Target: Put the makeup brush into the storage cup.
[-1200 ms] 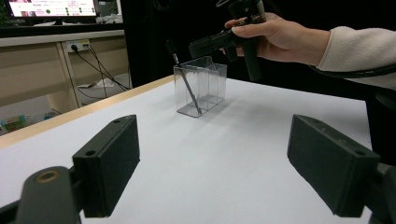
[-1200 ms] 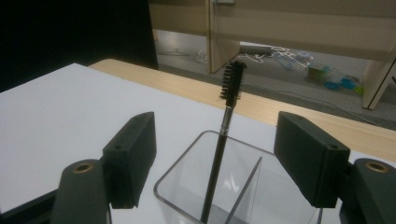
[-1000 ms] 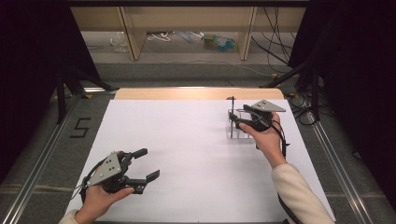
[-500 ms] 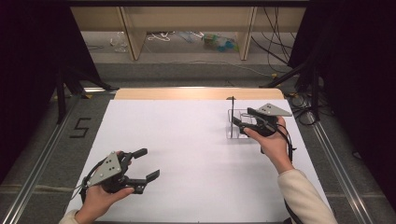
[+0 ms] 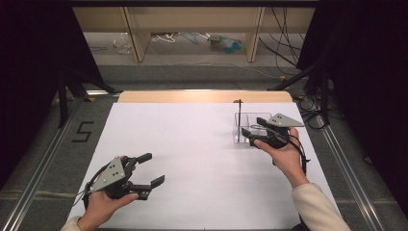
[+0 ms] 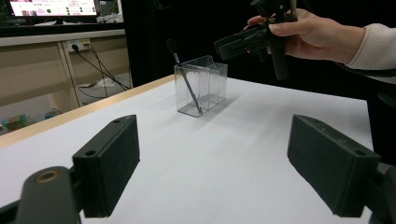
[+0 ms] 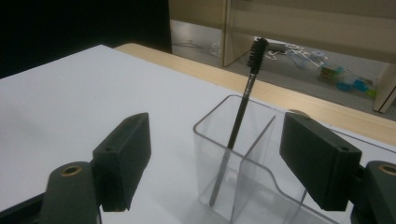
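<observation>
A clear plastic organiser box (image 5: 243,120) stands at the far right of the white table top (image 5: 192,144). A thin black brush wand (image 5: 239,109) leans upright in its left compartment, bristles on top. My right gripper (image 5: 252,126) hovers at the box's near right side. Its jaws have just been opening and stand wide, gripping nothing. In the right gripper view the wand (image 7: 243,107) and the box (image 7: 261,186) lie just ahead of the open pads (image 7: 121,158). My left gripper (image 5: 153,168) rests open and empty at the front left, pointed at the box (image 6: 205,88).
The table's wooden far edge (image 5: 202,96) runs behind the box. Beyond it stand shelf legs and loose cables on the floor (image 5: 192,43). A "5" mark (image 5: 82,131) lies on the grey floor left of the table. Black curtains flank both sides.
My right gripper has drawn back a little toward the near right, away from the wand, which stays standing in the box. The left gripper has kept still.
</observation>
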Motion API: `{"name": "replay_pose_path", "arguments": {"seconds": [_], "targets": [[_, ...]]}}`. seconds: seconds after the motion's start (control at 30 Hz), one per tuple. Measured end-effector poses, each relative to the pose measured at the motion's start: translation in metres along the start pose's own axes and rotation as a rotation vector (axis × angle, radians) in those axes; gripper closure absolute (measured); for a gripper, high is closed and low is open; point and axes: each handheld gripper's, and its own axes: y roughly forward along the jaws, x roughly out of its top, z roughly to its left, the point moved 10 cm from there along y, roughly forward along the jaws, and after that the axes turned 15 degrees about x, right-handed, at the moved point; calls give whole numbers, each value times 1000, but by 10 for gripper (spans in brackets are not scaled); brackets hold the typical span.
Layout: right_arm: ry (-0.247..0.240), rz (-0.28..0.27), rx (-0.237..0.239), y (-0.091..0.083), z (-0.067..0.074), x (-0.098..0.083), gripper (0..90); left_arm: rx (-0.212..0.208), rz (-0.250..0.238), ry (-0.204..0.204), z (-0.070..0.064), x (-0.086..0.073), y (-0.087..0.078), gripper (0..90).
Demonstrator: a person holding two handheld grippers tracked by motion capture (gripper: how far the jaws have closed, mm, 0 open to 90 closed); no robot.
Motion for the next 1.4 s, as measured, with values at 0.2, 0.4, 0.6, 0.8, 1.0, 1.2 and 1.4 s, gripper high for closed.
{"name": "replay_pose_path", "arguments": {"seconds": [0.2, 0.4, 0.6, 0.8, 1.0, 1.2, 1.4], "targets": [[-9, 4, 7, -3, 5, -2, 257, -1, -2, 0, 0, 0, 0, 167], [-13, 15, 26, -8, 12, -5, 258, 1, -1, 1, 0, 0, 0, 167], [-16, 14, 36, -12, 18, -7, 254, 2, -1, 2, 1, 0, 0, 167], [-22, 14, 51, -17, 23, -10, 253, 4, -2, 3, 1, 0, 0, 167], [-23, 6, 60, -21, 30, -11, 252, 4, -1, 4, 1, 0, 0, 167], [-28, -1, 70, -25, 36, -12, 249, 5, -2, 5, 0, 0, 0, 167], [-36, -1, 90, -28, 43, -14, 248, 5, 0, 7, 1, 0, 0, 167]]}}
